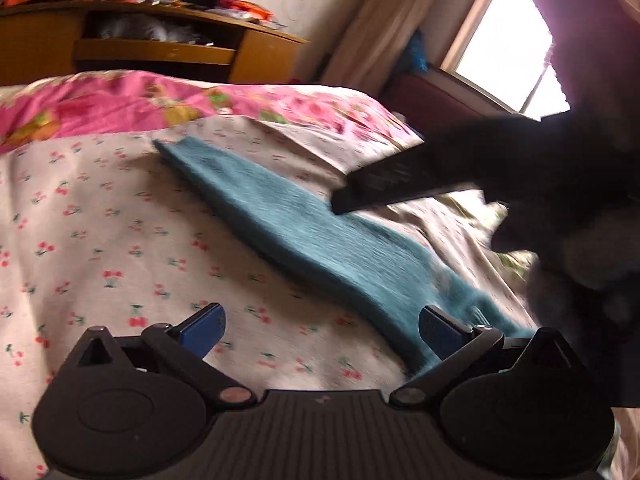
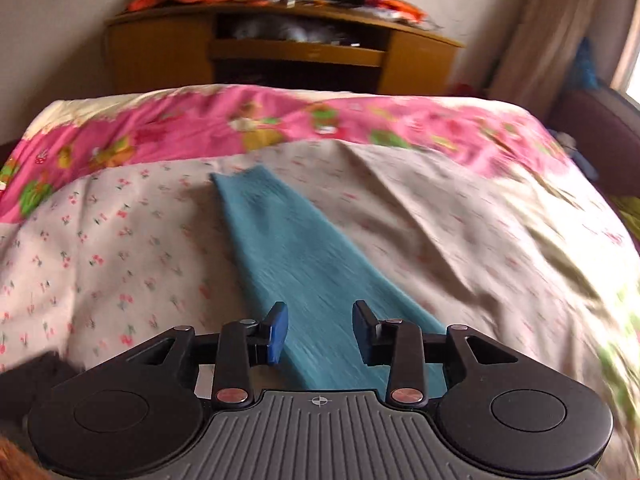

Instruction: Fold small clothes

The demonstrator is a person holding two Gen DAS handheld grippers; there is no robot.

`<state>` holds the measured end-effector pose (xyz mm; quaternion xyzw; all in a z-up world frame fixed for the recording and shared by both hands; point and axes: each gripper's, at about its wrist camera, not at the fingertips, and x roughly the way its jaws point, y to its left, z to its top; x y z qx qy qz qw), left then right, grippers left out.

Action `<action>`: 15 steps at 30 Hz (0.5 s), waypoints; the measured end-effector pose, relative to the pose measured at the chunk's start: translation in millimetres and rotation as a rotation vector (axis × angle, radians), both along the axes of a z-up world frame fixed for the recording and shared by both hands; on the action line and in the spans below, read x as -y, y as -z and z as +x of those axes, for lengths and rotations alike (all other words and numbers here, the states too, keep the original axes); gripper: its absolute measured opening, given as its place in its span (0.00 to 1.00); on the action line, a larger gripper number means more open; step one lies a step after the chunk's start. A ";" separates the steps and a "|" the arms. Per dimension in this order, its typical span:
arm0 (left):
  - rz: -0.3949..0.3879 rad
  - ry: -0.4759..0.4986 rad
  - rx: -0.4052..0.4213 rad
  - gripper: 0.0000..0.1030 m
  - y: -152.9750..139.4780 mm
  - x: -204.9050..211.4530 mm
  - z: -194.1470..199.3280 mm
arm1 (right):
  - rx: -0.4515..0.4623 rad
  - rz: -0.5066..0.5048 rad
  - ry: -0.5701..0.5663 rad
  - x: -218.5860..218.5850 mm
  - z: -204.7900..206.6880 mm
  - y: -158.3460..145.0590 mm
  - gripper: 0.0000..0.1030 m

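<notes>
A long teal knitted garment [image 1: 304, 236] lies flat on the cherry-print sheet [image 1: 100, 240], running from far left to near right. My left gripper [image 1: 320, 330] is open over the sheet, its right finger above the garment's near end. The right gripper shows in the left wrist view as a dark shape [image 1: 400, 184] above the garment's far side. In the right wrist view the garment [image 2: 296, 248] stretches away ahead. My right gripper [image 2: 320, 330] is open, its fingers over the garment's near end with nothing between them.
A pink floral quilt [image 2: 280, 120] covers the far part of the bed. A wooden desk [image 2: 288, 52] with clutter stands behind it. A bright window [image 1: 508, 40] and a curtain [image 1: 372, 28] are at the right. The bed edge drops off at right.
</notes>
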<state>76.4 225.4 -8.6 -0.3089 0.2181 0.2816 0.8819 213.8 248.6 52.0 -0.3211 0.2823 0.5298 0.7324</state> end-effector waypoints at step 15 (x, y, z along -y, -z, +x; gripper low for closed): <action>-0.133 -0.209 -0.019 1.00 36.8 -50.8 -16.8 | 0.100 -0.051 -0.042 -136.2 -25.5 75.8 0.06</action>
